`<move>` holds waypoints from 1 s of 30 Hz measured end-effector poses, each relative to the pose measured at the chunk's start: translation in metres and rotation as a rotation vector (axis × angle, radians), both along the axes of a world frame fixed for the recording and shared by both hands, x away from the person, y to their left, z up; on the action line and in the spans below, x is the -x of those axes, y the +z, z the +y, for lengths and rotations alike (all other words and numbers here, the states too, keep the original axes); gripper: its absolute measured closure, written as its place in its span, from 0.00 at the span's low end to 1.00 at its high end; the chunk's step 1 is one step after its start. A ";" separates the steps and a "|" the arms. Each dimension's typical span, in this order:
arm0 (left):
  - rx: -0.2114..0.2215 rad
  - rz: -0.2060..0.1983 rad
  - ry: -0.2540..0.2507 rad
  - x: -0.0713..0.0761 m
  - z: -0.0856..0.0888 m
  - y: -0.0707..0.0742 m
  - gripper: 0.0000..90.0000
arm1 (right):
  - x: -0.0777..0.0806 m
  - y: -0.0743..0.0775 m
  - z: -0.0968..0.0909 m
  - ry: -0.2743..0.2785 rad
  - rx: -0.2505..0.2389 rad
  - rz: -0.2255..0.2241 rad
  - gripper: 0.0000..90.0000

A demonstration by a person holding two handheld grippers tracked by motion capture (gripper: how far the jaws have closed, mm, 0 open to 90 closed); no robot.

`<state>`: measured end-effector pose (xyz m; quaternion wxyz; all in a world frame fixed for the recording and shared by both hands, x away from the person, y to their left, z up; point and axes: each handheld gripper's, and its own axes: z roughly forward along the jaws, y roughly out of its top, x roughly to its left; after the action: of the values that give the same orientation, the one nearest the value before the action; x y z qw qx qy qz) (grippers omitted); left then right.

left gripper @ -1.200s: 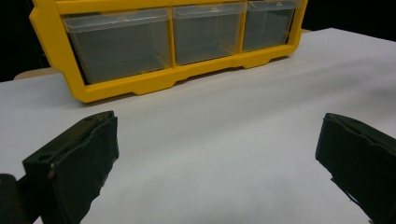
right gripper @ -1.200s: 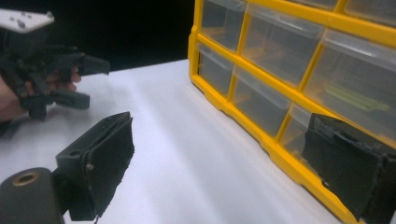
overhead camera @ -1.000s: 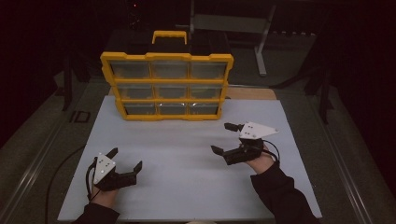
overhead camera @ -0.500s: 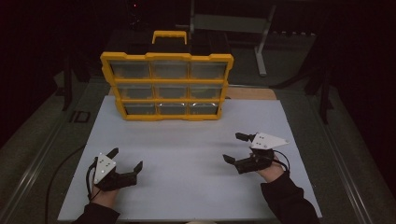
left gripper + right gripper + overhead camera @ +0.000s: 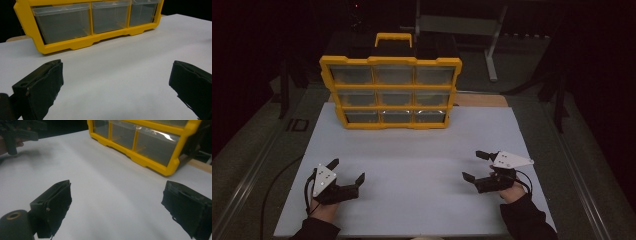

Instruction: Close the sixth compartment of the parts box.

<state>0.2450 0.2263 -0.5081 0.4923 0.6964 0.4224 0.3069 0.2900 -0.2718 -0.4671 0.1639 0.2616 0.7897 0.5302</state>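
White board [image 5: 412,165] laid flat on tabletop, lit, rest of scene dark. Wood strip [image 5: 482,100] seen at board's far right edge. Grey metal stand [image 5: 492,45] placed behind, in bkgd. Dark tag [image 5: 298,125] noted just left of board.

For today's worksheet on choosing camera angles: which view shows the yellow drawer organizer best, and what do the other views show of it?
The high view: the whole yellow drawer organizer stands upright there, showing its handle and three rows of three clear drawers. The left gripper view shows its bottom row of drawers close up; the right gripper view shows a lower corner at a slant.
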 end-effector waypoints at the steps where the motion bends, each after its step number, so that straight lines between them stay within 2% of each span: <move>1: 0.000 0.000 0.000 0.000 0.000 0.000 0.00 | 0.001 -0.001 -0.003 -0.008 0.000 0.002 0.10; 4: -0.001 0.001 -0.001 0.000 0.000 0.000 0.00 | 0.003 -0.005 -0.010 -0.032 -0.003 0.015 0.10; 14: -0.001 0.002 -0.003 0.000 -0.001 0.000 0.00 | 0.005 -0.016 -0.025 -0.082 0.037 0.061 0.10; 21: -0.002 0.009 -0.005 -0.001 0.000 -0.001 0.00 | 0.003 -0.023 -0.027 -0.121 0.110 0.102 0.10; 27: -0.006 0.014 -0.009 -0.001 -0.001 -0.002 0.00 | 0.002 -0.027 -0.029 -0.145 0.087 0.107 0.10; 30: -0.006 0.015 -0.012 -0.001 -0.001 -0.002 0.00 | 0.001 -0.029 -0.028 -0.145 0.093 0.105 0.10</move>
<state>0.2463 0.2249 -0.5105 0.4889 0.7026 0.4210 0.3001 0.2890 -0.2997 -0.4961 0.1721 0.3376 0.7999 0.4654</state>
